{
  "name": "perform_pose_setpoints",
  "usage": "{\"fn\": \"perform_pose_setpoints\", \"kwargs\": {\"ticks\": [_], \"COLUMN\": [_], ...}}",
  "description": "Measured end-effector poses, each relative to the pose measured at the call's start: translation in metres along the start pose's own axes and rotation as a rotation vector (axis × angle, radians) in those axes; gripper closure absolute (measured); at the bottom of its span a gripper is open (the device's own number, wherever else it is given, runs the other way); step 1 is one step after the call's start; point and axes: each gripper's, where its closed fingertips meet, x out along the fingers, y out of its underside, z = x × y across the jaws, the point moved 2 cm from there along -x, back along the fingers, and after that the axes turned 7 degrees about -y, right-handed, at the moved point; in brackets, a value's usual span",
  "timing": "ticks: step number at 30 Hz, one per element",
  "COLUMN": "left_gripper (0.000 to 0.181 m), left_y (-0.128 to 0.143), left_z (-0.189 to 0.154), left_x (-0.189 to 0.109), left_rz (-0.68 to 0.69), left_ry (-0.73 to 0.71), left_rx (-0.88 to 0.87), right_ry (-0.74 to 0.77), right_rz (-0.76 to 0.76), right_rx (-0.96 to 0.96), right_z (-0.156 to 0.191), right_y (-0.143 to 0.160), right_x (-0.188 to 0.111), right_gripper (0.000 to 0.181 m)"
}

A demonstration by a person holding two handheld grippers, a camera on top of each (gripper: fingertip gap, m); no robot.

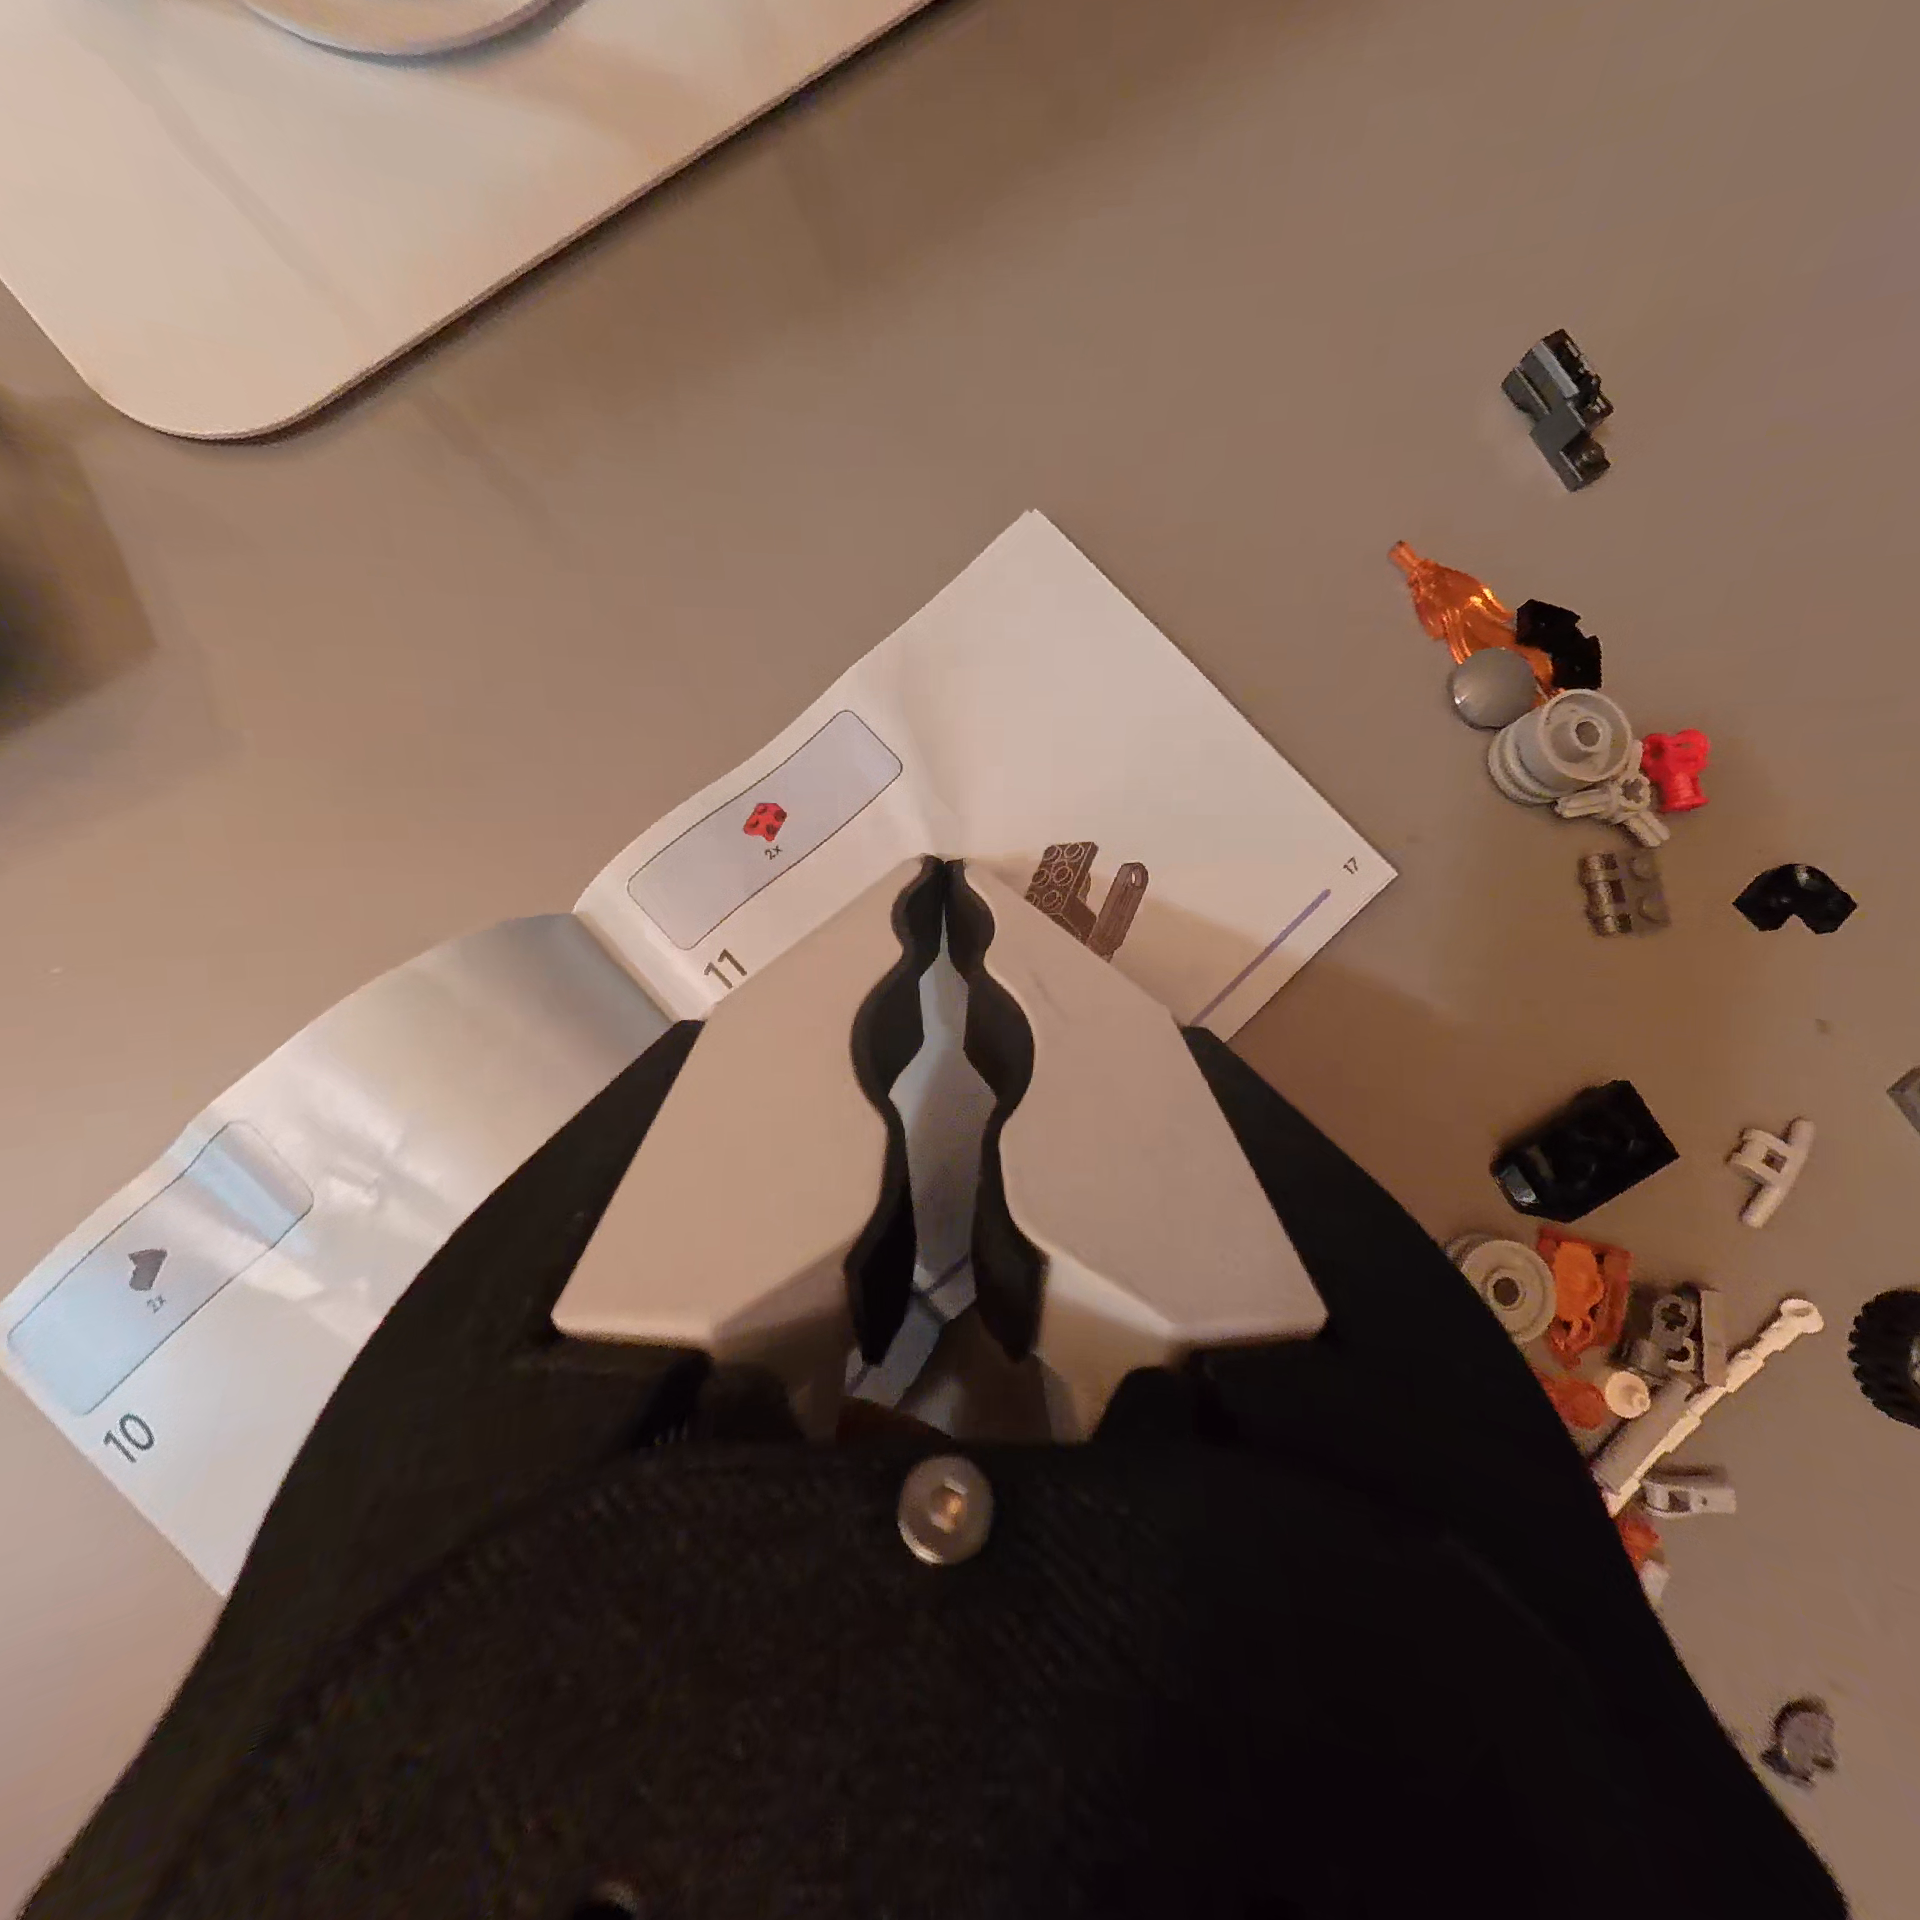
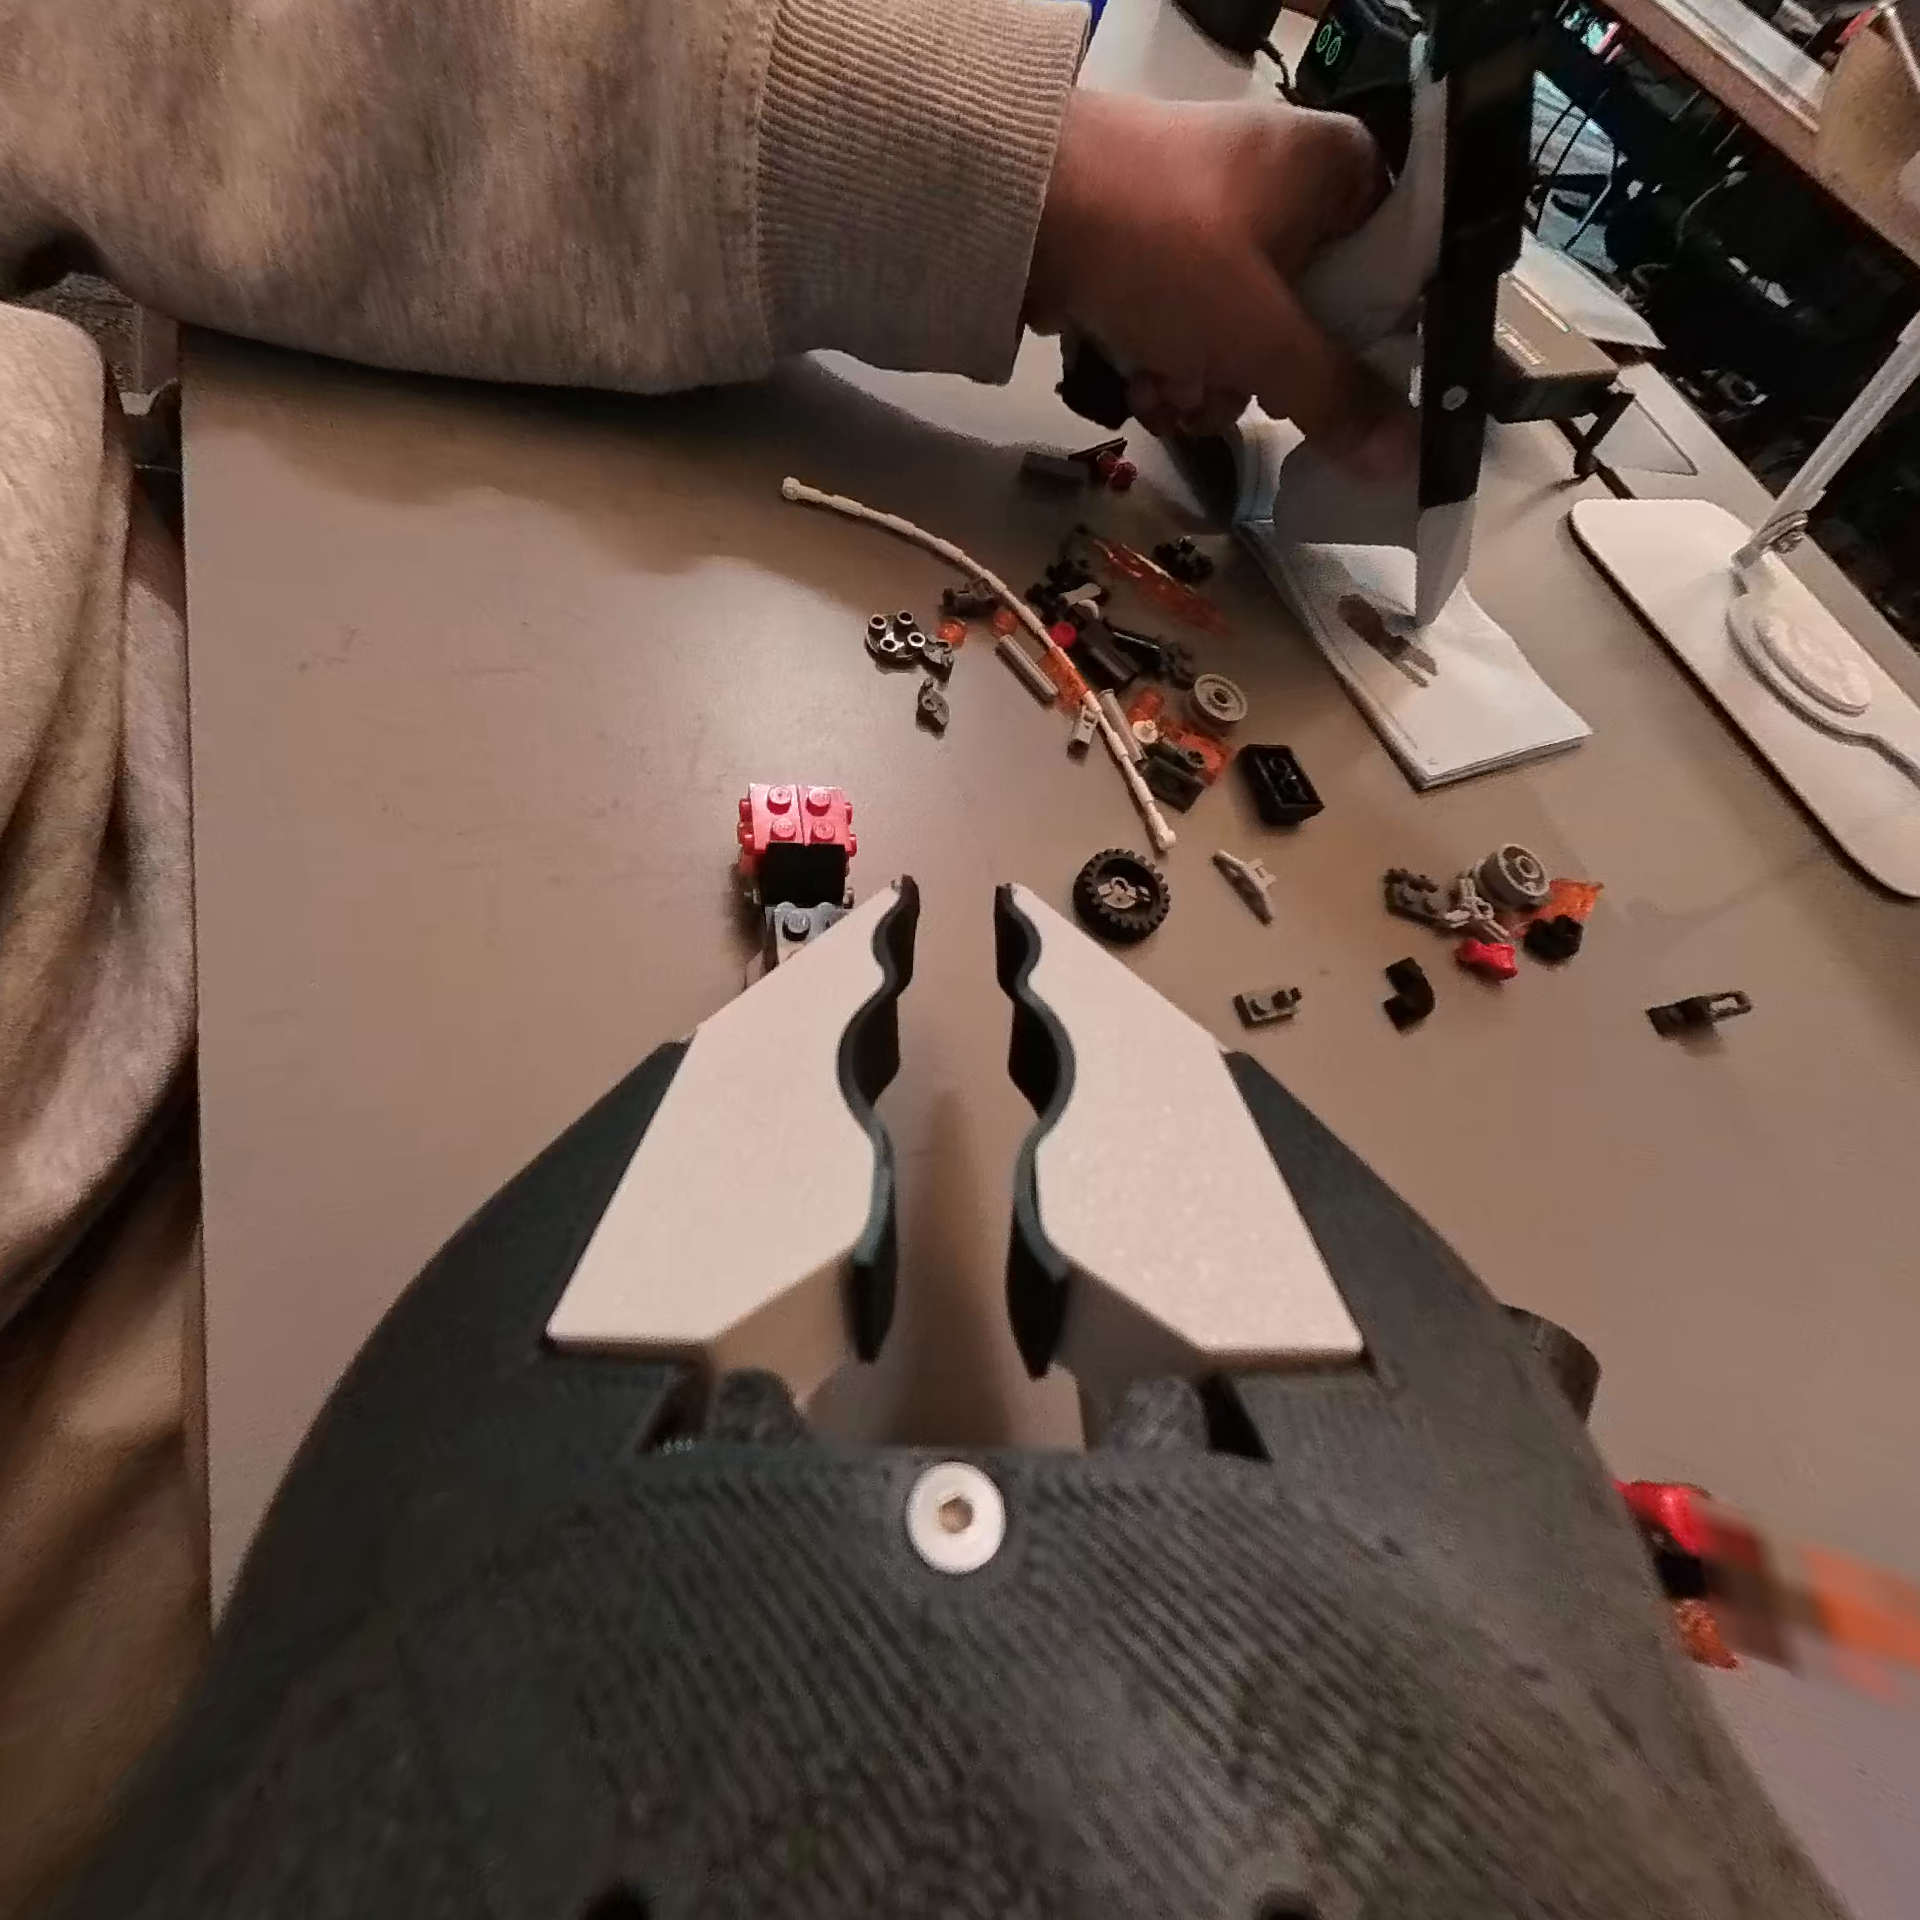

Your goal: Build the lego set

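My left gripper [image 1: 943,868] is shut, its tips pressing on the open instruction booklet [image 1: 1091,727] near the fold. The left page curls up beside it. It also shows in the right wrist view [image 2: 1429,613], standing on the booklet [image 2: 1486,696]. My right gripper [image 2: 956,894] is open and empty, low over the table. A small red, black and grey partial build [image 2: 795,852] stands just left of its left fingertip. Loose Lego pieces [image 2: 1122,665] lie scattered beyond, with a black wheel [image 2: 1122,894] just right of the tips. The same pieces [image 1: 1579,748] lie right of the booklet.
A white monitor stand base [image 1: 312,208] lies at the far side of the table, also seen at the right [image 2: 1714,623]. The person's beige sleeve [image 2: 520,156] spans the top and left. A blurred red-orange piece [image 2: 1714,1558] sits by my right gripper's body. Some 25 cm of space lies between my two pairs of fingers. The black wheel [image 2: 1122,894] sits 6 cm or so from the ends of my right fingers.
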Motion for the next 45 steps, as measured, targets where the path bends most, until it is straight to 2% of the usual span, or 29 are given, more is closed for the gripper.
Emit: {"fn": "perform_pose_setpoints", "kwargs": {"ticks": [5, 8, 9, 10, 11, 12, 14, 16, 20, 21, 22, 23, 27, 31, 36, 41, 42, 43, 45], "left_gripper": [0.181, 0.181, 0.168, 0.138, 0.117, 0.104, 0.099, 0.094, 0.1, 0.108, 0.126, 0.134, 0.146, 0.177, 0.178, 0.18, 0.162, 0.131, 0.093], "left_y": [-0.002, -0.01, -0.01, -0.008, -0.004, 0.0, 0.004, 0.004, 0.004, 0.003, 0.002, 0.001, 0.001, 0.001, 0.001, 0.001, 0.0, -0.002, -0.01], "left_z": [0.002, -0.011, -0.019, -0.024, -0.029, -0.029, -0.021, -0.018, -0.015, -0.014, -0.014, -0.012, -0.007, 0.002, 0.002, 0.003, 0.001, 0.0, 0.0], "left_x": [-0.003, -0.015, -0.017, -0.017, -0.015, -0.01, -0.003, -0.001, 0.0, 0.0, 0.0, 0.0, 0.001, 0.002, 0.001, -0.004, -0.005, -0.005, -0.005], "left_rz": [-0.032, -0.092, -0.088, -0.073, -0.048, -0.023, -0.011, -0.004, 0.02, 0.022, 0.013, 0.003, 0.0, -0.009, -0.031, -0.056, -0.063, -0.079, -0.143], "left_ry": [0.011, 0.091, 0.13, 0.146, 0.153, 0.127, 0.011, -0.012, -0.031, -0.032, -0.029, -0.033, -0.047, -0.105, -0.12, -0.107, -0.085, -0.067, -0.057], "left_rx": [-0.019, -0.039, -0.031, -0.021, 0.001, 0.022, 0.076, 0.062, 0.043, 0.042, 0.051, 0.058, 0.055, 0.102, 0.14, 0.101, 0.082, 0.061, 0.034], "right_ry": [-0.002, -0.003, -0.004, -0.004, -0.004, -0.003, -0.002, -0.001, -0.004, -0.003, -0.002, -0.002, -0.001, 0.002, 0.003, 0.002, 0.002, 0.002, 0.003], "right_rz": [-0.001, 0.001, 0.002, 0.004, 0.007, 0.01, 0.015, 0.019, 0.023, 0.023, 0.023, 0.023, 0.024, 0.024, 0.029, 0.029, 0.03, 0.031, 0.032], "right_rx": [0.001, 0.002, 0.003, 0.002, 0.002, 0.0, -0.003, -0.005, -0.002, -0.003, -0.004, -0.006, -0.008, -0.01, -0.012, -0.011, -0.011, -0.011, -0.013], "right_z": [0.0, 0.0, 0.0, 0.0, 0.0, 0.0, 0.001, 0.001, 0.001, 0.001, 0.001, 0.001, 0.002, 0.002, 0.002, 0.003, 0.003, 0.003, 0.003], "right_y": [0.0, 0.001, 0.001, 0.001, 0.001, 0.002, 0.002, 0.002, 0.003, 0.003, 0.003, 0.003, 0.002, 0.002, 0.002, 0.002, 0.002, 0.002, 0.002], "right_x": [0.0, 0.0, 0.0, 0.001, 0.001, 0.001, 0.002, 0.002, 0.003, 0.003, 0.002, 0.002, 0.002, 0.002, 0.002, 0.002, 0.002, 0.002, 0.002], "right_gripper": [0.168, 0.168, 0.168, 0.167, 0.167, 0.167, 0.168, 0.168, 0.168, 0.168, 0.168, 0.168, 0.168, 0.168, 0.168, 0.168, 0.168, 0.168, 0.169]}}
